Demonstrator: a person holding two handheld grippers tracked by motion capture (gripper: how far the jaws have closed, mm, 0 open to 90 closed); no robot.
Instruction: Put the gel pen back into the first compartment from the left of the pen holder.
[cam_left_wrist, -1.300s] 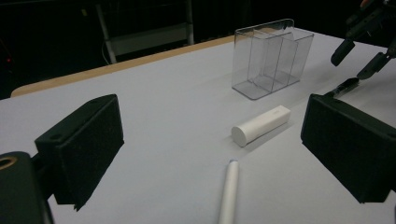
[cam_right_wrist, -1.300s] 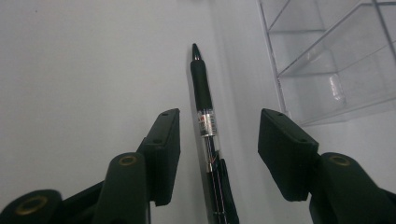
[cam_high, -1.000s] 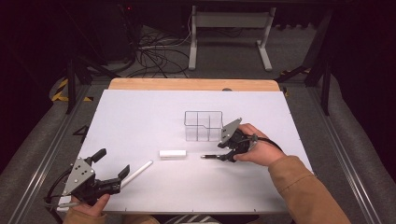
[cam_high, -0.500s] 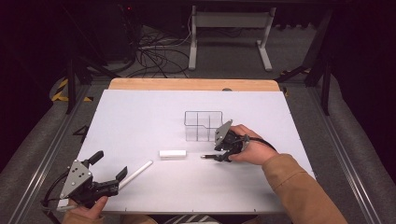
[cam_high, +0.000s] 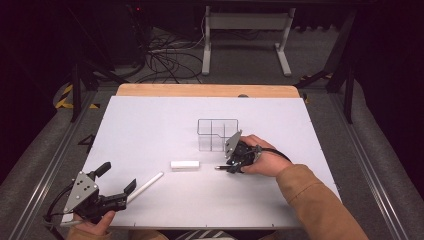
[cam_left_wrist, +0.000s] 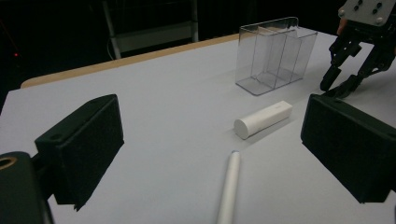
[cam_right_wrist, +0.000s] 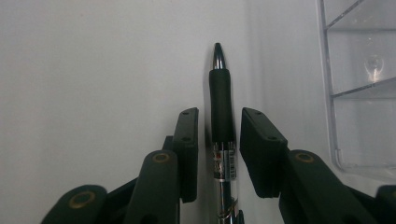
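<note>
One pen (cam_right_wrist: 222, 116), one white stick (cam_high: 145, 187), one white cylinder (cam_high: 185, 164), one clear organizer (cam_high: 217, 134).

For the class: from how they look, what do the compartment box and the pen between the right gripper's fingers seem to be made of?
Compartment box: probably clear hard plastic, glossy; the table shows through its walls and the edges catch light. Pen: seemingly a matte black rubbery grip, shiny metal-looking tip, and clear plastic barrel with a printed label.

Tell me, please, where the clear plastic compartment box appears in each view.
High view: the clear plastic compartment box mid-table, beyond the right gripper.
Left gripper view: upper right, left of that gripper.
Right gripper view: right edge.
Shared landmark: that gripper, jaws just closing around a black pen.
</note>
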